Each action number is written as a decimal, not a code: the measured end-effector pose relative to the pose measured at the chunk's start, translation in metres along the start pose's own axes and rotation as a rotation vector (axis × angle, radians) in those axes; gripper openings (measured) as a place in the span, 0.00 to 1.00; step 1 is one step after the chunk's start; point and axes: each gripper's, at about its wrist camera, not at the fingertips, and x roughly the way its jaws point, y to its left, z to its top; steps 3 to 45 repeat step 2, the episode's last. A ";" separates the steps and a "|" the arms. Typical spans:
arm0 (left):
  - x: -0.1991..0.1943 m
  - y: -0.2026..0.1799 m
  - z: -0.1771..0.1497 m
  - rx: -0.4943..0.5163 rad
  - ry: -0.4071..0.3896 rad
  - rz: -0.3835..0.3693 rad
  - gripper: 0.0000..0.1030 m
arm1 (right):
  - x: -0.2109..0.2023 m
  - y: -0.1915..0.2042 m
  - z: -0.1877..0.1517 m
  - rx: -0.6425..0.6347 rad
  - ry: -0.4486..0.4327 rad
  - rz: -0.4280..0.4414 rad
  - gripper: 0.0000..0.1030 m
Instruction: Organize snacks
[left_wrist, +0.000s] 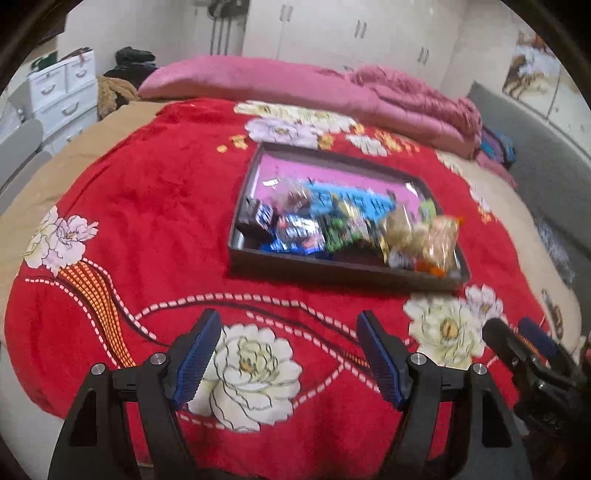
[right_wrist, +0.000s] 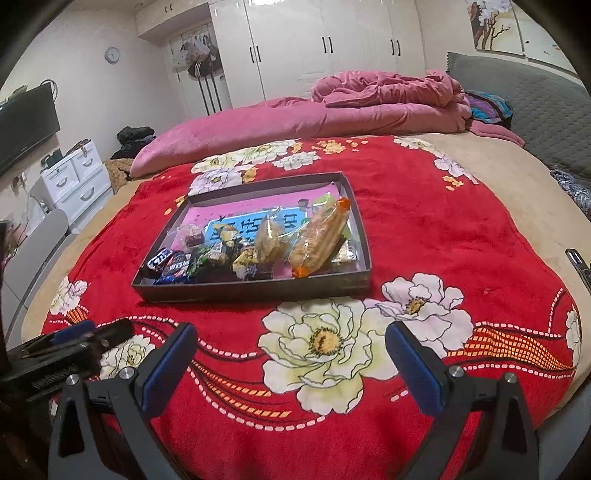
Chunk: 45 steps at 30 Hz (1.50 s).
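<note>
A dark shallow tray (right_wrist: 258, 288) with a pink and blue bottom lies on the red flowered blanket; it also shows in the left wrist view (left_wrist: 332, 267). In it are several wrapped snacks: a long orange-ended cracker pack (right_wrist: 317, 236), a clear biscuit bag (right_wrist: 267, 236), dark candy bars (right_wrist: 166, 262), small sweets. My left gripper (left_wrist: 288, 354) is open and empty, low over the blanket in front of the tray. My right gripper (right_wrist: 291, 358) is open and empty, also short of the tray. Each gripper shows at the edge of the other's view.
The red blanket (right_wrist: 424, 229) covers a wide bed. A rumpled pink quilt (right_wrist: 332, 110) lies along the far side. White drawers (right_wrist: 77, 177) and a chair stand left of the bed, a grey headboard (right_wrist: 517, 103) on the right.
</note>
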 end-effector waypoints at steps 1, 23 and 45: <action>0.001 0.005 0.003 -0.022 -0.003 0.008 0.75 | 0.000 -0.001 0.001 0.003 -0.005 -0.004 0.99; 0.003 0.008 0.006 -0.035 -0.001 0.015 0.75 | 0.001 -0.004 0.003 0.012 -0.010 -0.007 0.99; 0.003 0.008 0.006 -0.035 -0.001 0.015 0.75 | 0.001 -0.004 0.003 0.012 -0.010 -0.007 0.99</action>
